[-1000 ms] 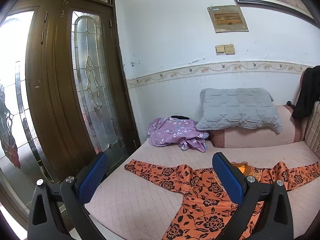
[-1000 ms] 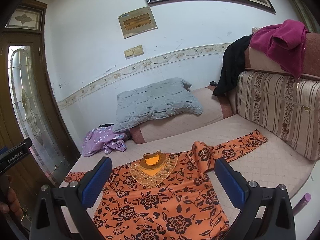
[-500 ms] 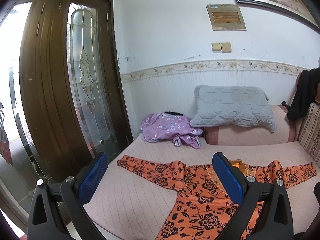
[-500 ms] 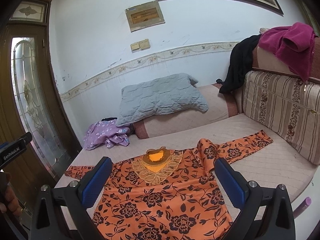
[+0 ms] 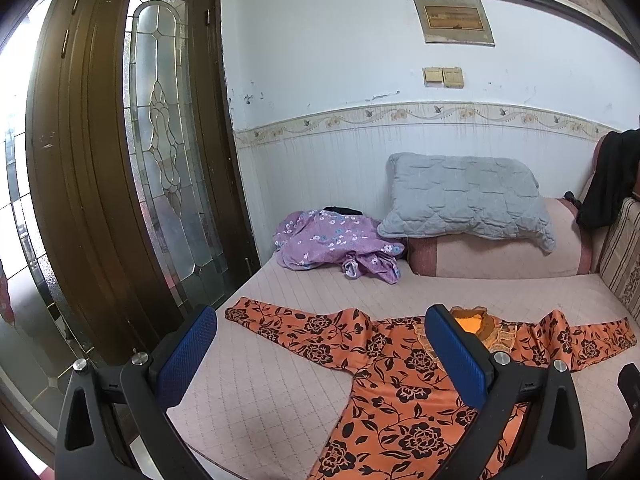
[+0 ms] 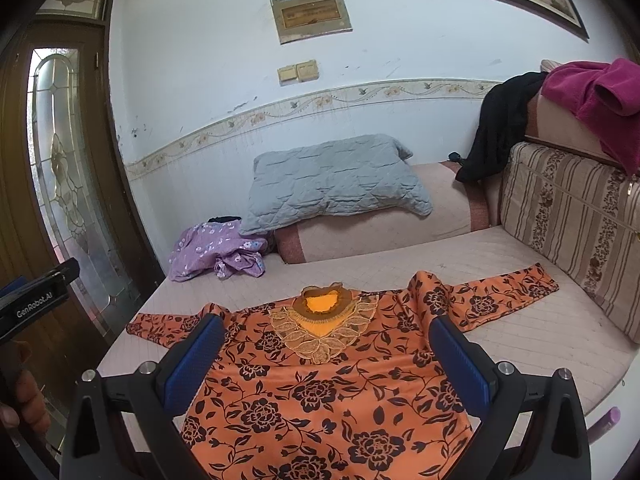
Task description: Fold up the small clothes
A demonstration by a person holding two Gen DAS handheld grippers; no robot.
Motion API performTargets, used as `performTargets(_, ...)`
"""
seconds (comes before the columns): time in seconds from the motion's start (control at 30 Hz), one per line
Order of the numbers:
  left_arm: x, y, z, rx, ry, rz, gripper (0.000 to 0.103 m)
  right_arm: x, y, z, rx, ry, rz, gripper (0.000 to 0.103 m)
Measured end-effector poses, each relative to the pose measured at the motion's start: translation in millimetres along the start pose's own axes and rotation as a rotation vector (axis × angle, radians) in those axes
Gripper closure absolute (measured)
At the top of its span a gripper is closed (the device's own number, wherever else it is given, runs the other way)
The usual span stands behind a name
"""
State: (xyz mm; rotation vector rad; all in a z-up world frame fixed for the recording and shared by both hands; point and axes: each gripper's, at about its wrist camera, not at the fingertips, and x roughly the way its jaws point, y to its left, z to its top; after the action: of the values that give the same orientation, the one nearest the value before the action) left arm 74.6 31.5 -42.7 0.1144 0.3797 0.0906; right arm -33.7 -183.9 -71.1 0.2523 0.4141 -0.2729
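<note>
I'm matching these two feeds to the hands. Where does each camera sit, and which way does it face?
Left wrist: on the left tongs, open, facing the orange floral top's door-side sleeve and the door.
Right wrist: on the right tongs, open, facing the top's lace collar; the person's left hand shows.
Shared: the top, purple garment, grey pillow.

Grey quilted pillow (image 6: pixel 336 180) leans on the pink bolster (image 6: pixel 384 228) at the mattress's (image 5: pixel 280 392) back edge. Striped cushion (image 6: pixel 576 216) stands along its right edge — magenta garment (image 6: pixel 592 100) and black garment (image 6: pixel 496 128) draped on top. Framed plaque (image 6: pixel 312 14) and switches (image 6: pixel 298 72) on the wall; glass-panelled door (image 5: pixel 160 152) beyond the left edge.
</note>
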Motion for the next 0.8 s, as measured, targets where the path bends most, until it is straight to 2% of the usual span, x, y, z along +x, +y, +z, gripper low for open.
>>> performTargets(0.8,8.3,3.7,0.9,-0.004,0.003,0.023,0.0,8.8,2.7,-0.9,-0.003,0.009,0.007,0.0)
